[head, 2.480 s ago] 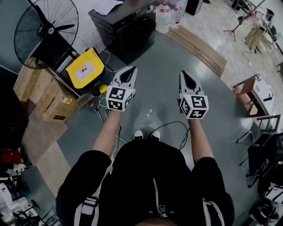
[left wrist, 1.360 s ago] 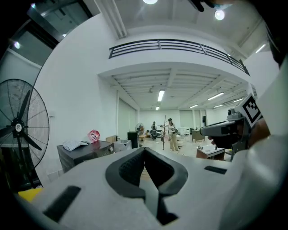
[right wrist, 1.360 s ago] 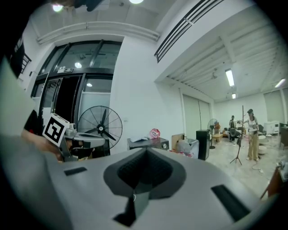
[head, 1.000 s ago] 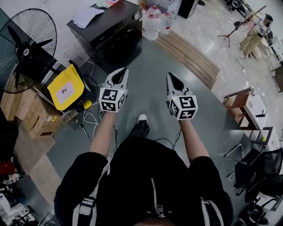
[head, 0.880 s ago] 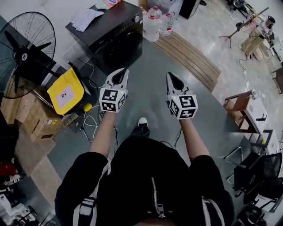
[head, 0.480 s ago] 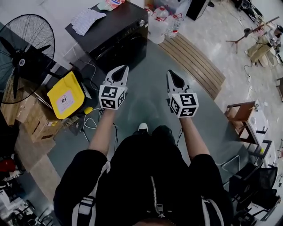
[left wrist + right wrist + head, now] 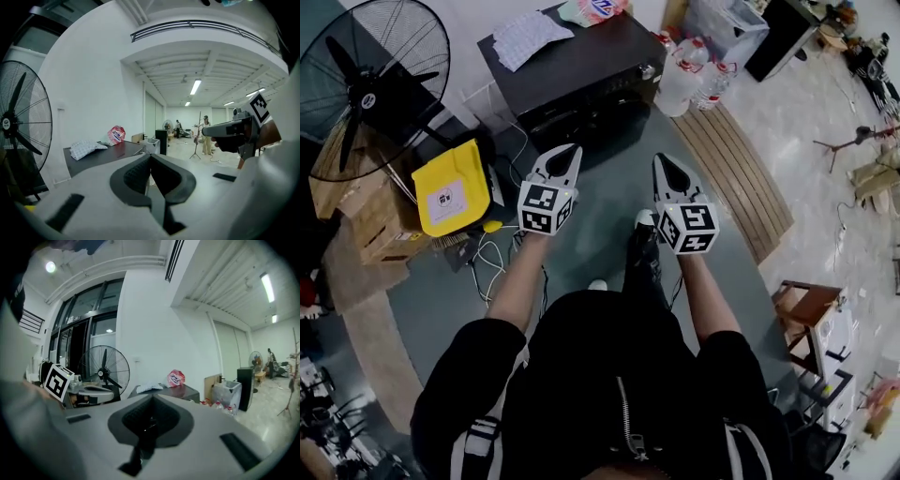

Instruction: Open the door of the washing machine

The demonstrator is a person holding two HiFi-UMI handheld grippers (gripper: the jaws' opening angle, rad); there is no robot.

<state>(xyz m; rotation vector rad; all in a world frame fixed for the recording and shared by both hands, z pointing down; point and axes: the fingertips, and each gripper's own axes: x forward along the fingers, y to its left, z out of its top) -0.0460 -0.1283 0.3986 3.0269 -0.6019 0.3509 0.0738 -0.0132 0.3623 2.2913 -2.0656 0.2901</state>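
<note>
Short of the washer (image 7: 581, 75), left tool (image 7: 568, 153) and right tool (image 7: 665, 162) point toward it, both pinched shut and empty, probably because it isn't within reach yet.

Grey floor (image 7: 602, 230) bore: black washing machine (image 7: 581, 80), standing fan (image 7: 380, 89), yellow case (image 7: 452, 187), cardboard boxes (image 7: 366, 234), loose cables (image 7: 492, 258), water bottles (image 7: 684, 80), slatted wooden board (image 7: 741, 173).

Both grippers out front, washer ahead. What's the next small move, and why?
Probably step closer to the washing machine. The left gripper and right gripper hang in the air short of it, jaws shut and empty. In both gripper views the machine sits well beyond the jaws, so its front is likely out of reach.
</note>
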